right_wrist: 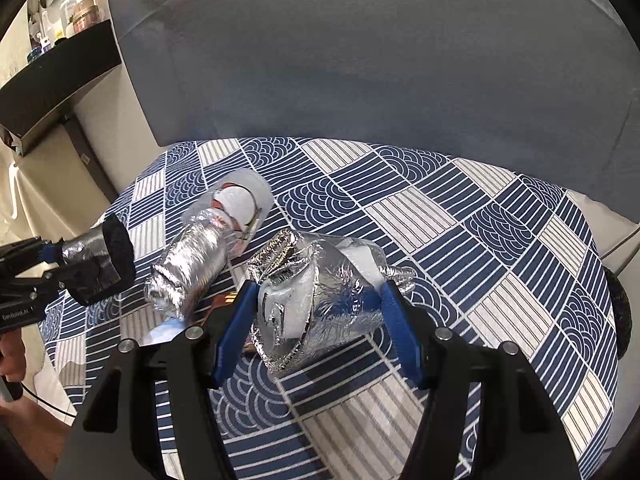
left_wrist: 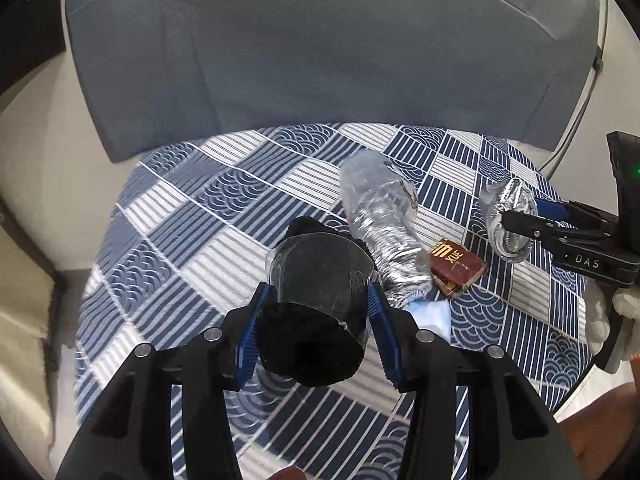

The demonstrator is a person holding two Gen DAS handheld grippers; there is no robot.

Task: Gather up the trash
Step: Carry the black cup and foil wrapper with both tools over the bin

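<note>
Over the round table's blue-and-white patterned cloth (left_wrist: 168, 216) I've got both grippers loaded. My left gripper (left_wrist: 318, 322) has its blue pads clamped on either side of a black cylinder wrapped in clear film (left_wrist: 316, 280), which sits square between the jaws and pokes out past the tips. My right gripper (right_wrist: 318, 320) is squeezing a crumpled silver foil wrapper (right_wrist: 320, 288) with something white inside, jaws fairly wide around it, held just off the cloth. Lying on the cloth between the two are a long crushed foil-and-plastic wrapper (left_wrist: 384, 216) and, right beside its near end, a small brown packet with gold lettering (left_wrist: 456, 266). Grey upholstered seat back (left_wrist: 320, 40) on the far side.
</note>
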